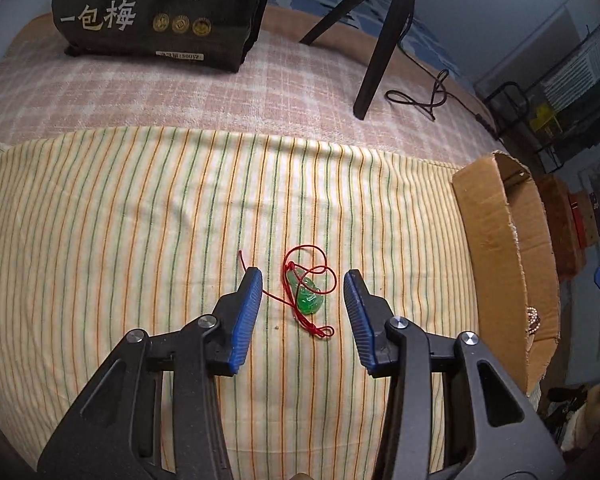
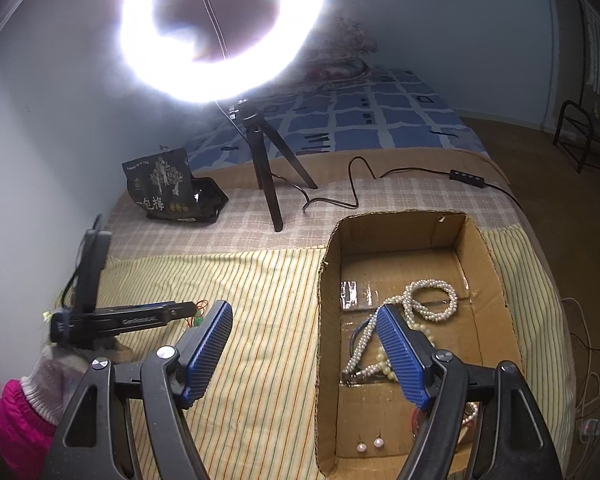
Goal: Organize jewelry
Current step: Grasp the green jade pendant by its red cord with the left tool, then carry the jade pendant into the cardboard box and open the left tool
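The green jade-like pendant on a tangled red cord lay on the yellow striped cloth covering the bed, directly ahead of the left hand-held gripper and framed between its spread blue pads, neither touching it. The pendant's long axis ran roughly along the fingers, tilted slightly. The right hand-held gripper, also wide open and empty, hovered over the near wall of the brown cardboard box holding white pearl strands, so the left was clearly nearer.
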{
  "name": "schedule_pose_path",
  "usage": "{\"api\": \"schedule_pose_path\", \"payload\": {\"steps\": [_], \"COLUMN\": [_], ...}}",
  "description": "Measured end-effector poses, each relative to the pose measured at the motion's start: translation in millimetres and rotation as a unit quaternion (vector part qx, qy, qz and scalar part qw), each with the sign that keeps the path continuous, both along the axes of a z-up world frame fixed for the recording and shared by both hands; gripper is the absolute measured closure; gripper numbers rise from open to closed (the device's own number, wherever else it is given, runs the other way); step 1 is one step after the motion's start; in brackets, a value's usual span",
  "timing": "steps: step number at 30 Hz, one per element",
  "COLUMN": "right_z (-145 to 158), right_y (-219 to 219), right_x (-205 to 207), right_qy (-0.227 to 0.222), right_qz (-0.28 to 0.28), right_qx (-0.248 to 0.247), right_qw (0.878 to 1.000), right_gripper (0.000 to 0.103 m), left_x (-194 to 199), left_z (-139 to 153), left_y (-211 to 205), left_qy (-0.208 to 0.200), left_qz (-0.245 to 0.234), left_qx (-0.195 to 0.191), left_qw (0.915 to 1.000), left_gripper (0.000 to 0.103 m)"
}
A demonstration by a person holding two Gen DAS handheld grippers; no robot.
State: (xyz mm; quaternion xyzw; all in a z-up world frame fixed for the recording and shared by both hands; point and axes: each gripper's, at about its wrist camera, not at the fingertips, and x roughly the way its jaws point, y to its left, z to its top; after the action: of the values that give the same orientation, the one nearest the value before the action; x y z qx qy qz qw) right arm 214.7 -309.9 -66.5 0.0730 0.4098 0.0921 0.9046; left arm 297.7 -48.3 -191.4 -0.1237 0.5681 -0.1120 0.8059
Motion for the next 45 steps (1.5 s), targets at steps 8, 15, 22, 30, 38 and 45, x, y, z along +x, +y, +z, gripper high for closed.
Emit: {"api": "schedule_pose_path", "payload": {"steps": [8,15,22,30,38,45], "right_z": [2,0,-2,-1,1,3], "right_y": [-2,-7,-10,-10,-11,-9], "right_x": [-6,-7,-7,-6,-9,-13], "right_qy": [-0.002,0.002,0.006,0.004,0.003,-0.001], "right_qz": [0.0,-0.005,-0.009,-0.011,-0.016,-0.015], "right_qx": [-0.001,-0.003,0.0,-0.004,-0.005,-0.009], "right_qw": [1.0,1.0,1.0,1.0,1.0,1.0], "right_gripper": [0.026,0.026,0.026,0.026,0.026,0.026], "left_x": [1,6,5,-3,-6,-9], "left_z": [-14,-21,-25,-20,-10,11], "left_y": [-6,-17,-27,-28,-13,2], "left_qy": [0.012,0.012,-0.014,-0.036,-0.037,-0.044], "left_qz": [0.005,-0.003,-0.022,-0.038,-0.026,-0.007], "left_qx": [0.002,0.023,0.073,0.092,0.071,0.03], "left_qw": [0.9999,0.9997,0.997,0.9944,0.9964,0.9986], "left_gripper": [0.065,0.066,0.08,0.096,0.099,0.099]}}
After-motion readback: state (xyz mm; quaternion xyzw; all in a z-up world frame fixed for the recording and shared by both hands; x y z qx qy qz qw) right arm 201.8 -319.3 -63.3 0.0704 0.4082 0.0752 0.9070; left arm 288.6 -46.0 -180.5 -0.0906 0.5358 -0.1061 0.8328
